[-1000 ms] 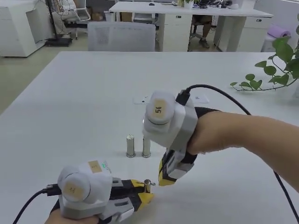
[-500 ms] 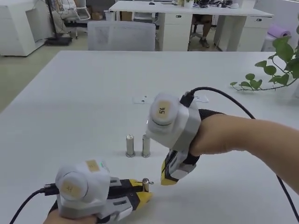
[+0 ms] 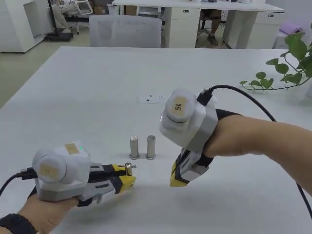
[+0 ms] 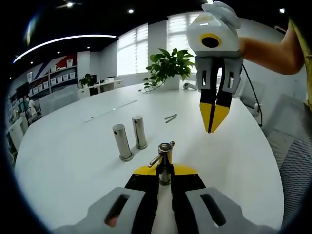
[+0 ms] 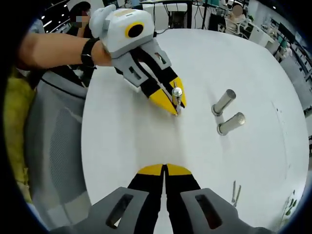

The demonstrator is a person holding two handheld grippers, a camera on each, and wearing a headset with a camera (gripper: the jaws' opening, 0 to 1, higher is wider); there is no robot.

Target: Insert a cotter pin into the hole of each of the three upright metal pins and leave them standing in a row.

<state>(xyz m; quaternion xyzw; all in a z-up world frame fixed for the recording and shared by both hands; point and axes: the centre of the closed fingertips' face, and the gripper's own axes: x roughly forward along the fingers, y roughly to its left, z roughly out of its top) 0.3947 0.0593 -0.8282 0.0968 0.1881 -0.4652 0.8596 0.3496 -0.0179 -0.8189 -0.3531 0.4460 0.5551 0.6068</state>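
Well, the left gripper (image 3: 127, 176) has its yellow-tipped fingers (image 4: 146, 171) clamped on a short metal pin (image 4: 165, 160), gripping it low on the shaft so that the head stands up clear of them. A thin cotter pin (image 4: 155, 158) sticks out sideways through the hole just under that head. The fingers hide the foot of the shaft, so I cannot tell whether it rests on the white table (image 3: 87, 87). The held piece sits near the pair of upright pins (image 3: 142, 147), just on the person's side of them and about level with the left one of the two. A hand grips the body of this gripper from behind, and a black cable trails off it.

The right gripper (image 3: 176, 181) has its fingers (image 5: 165, 171) pressed together with nothing between them. From where I stand it hangs to the right of the pair of upright pins and a little nearer the person, tips pointing down at the tabletop, with its shadow on the surface below. A bare forearm reaches in from the right behind it, and a black cable loops over the top.

That pair stands side by side, close but apart, both bare at the head. Beyond them, well apart, two loose cotter pins (image 4: 170, 117) lie flat. Farther off behind those, a leafy potted plant (image 4: 168, 66) stands near the table's edge.
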